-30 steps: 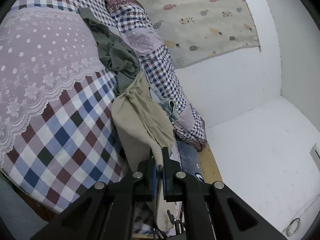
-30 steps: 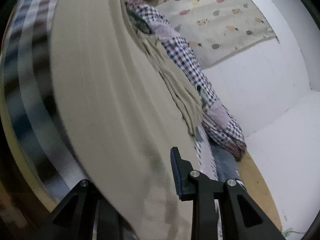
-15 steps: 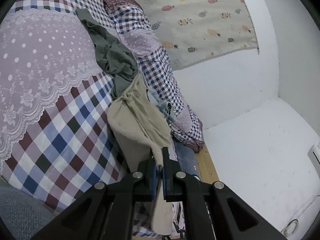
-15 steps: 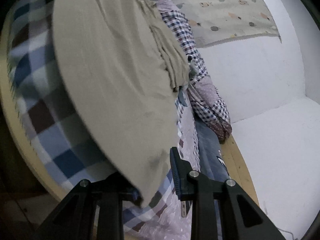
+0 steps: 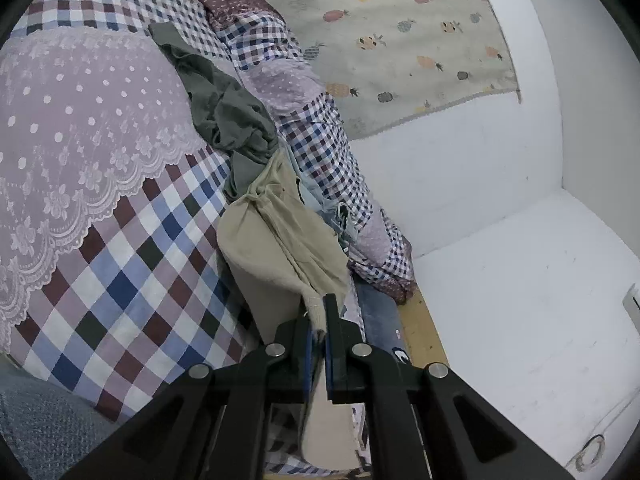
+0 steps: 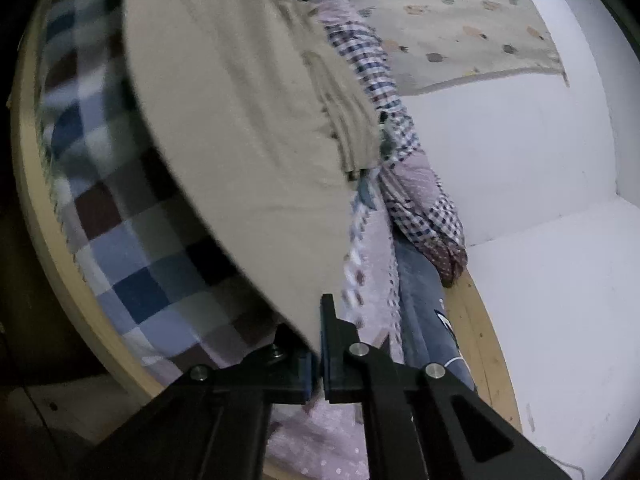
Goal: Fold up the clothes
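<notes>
The left gripper [image 5: 319, 322] is reaching forward over the bed, its jaws pinching a corner of the beige garment [image 5: 280, 240]. The right gripper [image 6: 316, 344] is pointing the same way, lower and near the bed's wooden edge [image 6: 52, 264], its jaws closing narrowly on another edge of that garment [image 6: 240, 128], which is spreading wide and lifting above the checked quilt [image 5: 132, 272]. From the left pinch the cloth is hanging bunched, trailing back to a green garment [image 5: 228, 120] lying by the rolled checked blanket [image 5: 320, 140]. White wall [image 5: 460, 168] is closing off the far side; open quilt is lying to the left.
</notes>
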`<state>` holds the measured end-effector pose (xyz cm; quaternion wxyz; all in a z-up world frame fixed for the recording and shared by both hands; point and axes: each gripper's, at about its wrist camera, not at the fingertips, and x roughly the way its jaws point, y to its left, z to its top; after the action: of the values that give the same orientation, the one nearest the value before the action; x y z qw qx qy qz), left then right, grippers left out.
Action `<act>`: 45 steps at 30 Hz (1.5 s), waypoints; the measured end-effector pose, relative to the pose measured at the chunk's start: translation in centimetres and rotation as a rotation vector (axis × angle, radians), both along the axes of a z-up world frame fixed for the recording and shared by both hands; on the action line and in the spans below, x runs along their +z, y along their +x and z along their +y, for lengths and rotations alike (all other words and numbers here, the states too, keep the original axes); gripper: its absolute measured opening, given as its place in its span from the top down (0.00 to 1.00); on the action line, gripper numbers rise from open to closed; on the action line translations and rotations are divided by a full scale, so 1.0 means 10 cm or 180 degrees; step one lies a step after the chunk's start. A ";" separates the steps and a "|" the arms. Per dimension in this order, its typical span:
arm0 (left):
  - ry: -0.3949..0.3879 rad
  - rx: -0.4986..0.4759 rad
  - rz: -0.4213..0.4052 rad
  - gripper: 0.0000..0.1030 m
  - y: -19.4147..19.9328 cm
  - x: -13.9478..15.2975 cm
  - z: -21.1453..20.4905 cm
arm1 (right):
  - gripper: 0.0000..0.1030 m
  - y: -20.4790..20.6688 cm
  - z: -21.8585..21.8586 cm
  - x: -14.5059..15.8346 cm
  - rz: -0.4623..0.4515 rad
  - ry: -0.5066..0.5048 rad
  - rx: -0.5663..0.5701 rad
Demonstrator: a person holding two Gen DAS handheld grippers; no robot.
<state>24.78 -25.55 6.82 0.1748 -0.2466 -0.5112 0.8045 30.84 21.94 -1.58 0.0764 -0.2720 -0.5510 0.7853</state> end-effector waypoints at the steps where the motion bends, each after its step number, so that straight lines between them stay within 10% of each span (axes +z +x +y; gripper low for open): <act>1: -0.0027 -0.0006 0.0007 0.97 0.01 0.02 0.01 | 0.99 0.03 0.02 0.09 0.0038 -0.0055 -0.0015; 23: -0.0460 -0.0181 0.0507 0.97 0.57 0.97 0.03 | 1.00 0.57 0.08 2.04 0.0602 -0.1039 0.0096; 45: -0.0615 -0.0285 0.0849 0.97 1.35 1.81 -0.10 | 1.00 1.49 0.02 2.80 0.0597 -0.1320 0.0257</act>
<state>38.29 -26.56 24.92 0.2522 -0.1758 -0.3923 0.8669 45.75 22.14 26.44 0.0382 -0.1853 -0.3787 0.9060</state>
